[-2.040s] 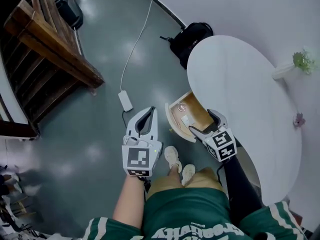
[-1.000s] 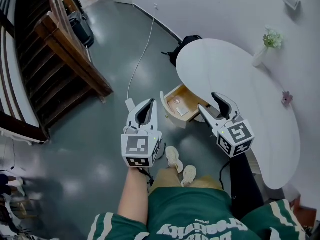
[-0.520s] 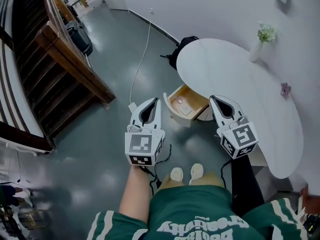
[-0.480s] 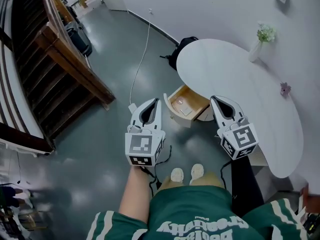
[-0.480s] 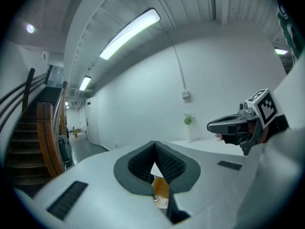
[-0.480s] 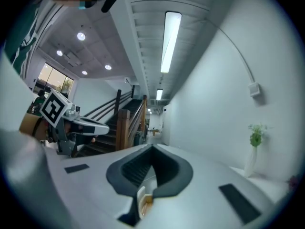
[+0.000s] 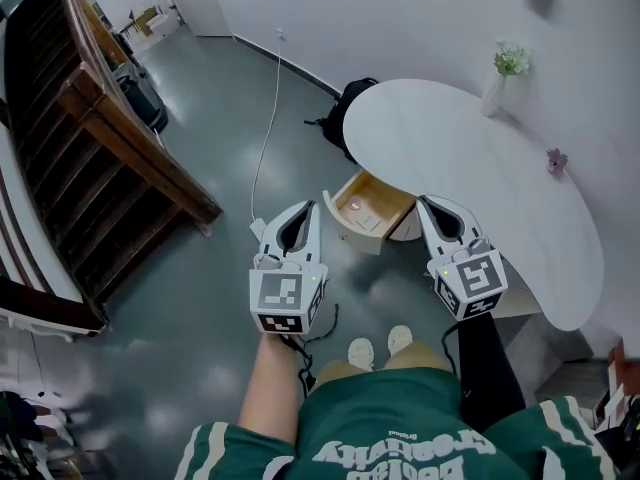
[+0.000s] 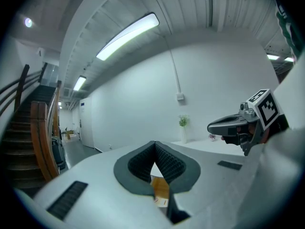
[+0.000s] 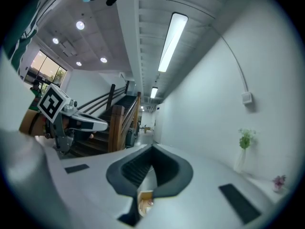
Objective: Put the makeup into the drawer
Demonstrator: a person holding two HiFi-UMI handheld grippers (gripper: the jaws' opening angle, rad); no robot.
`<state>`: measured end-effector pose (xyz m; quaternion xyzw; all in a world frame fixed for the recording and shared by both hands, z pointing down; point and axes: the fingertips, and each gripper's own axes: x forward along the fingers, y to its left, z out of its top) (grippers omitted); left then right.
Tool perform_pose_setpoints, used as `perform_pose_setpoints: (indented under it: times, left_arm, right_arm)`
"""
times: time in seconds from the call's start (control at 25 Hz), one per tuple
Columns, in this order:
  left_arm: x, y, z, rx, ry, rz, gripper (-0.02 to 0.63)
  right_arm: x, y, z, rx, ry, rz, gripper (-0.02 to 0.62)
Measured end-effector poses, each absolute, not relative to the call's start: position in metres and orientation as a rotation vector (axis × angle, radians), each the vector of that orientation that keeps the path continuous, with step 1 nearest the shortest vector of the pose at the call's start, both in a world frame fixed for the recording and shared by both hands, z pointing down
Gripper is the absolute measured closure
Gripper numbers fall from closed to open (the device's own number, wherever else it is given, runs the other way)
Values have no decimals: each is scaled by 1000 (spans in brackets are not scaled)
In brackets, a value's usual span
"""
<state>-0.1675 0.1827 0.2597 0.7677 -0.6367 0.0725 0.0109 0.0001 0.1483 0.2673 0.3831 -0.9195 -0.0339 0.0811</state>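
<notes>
Now both my tongs are pressed together and empty: left gripper (image 7: 303, 211), right gripper (image 7: 428, 206). Open drawer (image 7: 388, 200) sits at twelve o'clock, between their tips.

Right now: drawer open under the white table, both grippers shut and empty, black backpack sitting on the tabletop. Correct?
No. The black backpack lies on the floor beside the white table, not on its top; the head view shows it. The rest stands: drawer open, left gripper and right gripper shut and empty.
</notes>
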Motion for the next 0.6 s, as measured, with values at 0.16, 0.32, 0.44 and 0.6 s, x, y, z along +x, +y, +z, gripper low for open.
perform_pose_setpoints:
  times: [0.16, 0.32, 0.44, 0.6]
  left_arm:
    - [-168, 185, 260, 2421, -1967, 228, 606]
    - [-170, 187, 258, 2444, -1953, 226, 606]
    - [-171, 188, 256, 2457, -1949, 220, 606]
    - [-172, 191, 255, 2462, -1944, 225, 606]
  right_arm:
    - [0, 152, 265, 1181, -2736, -108, 592]
    - [-1, 156, 264, 1207, -2729, -113, 592]
    - [-3, 159, 262, 1220, -2726, -120, 592]
    - [-3, 162, 261, 1226, -2723, -123, 592]
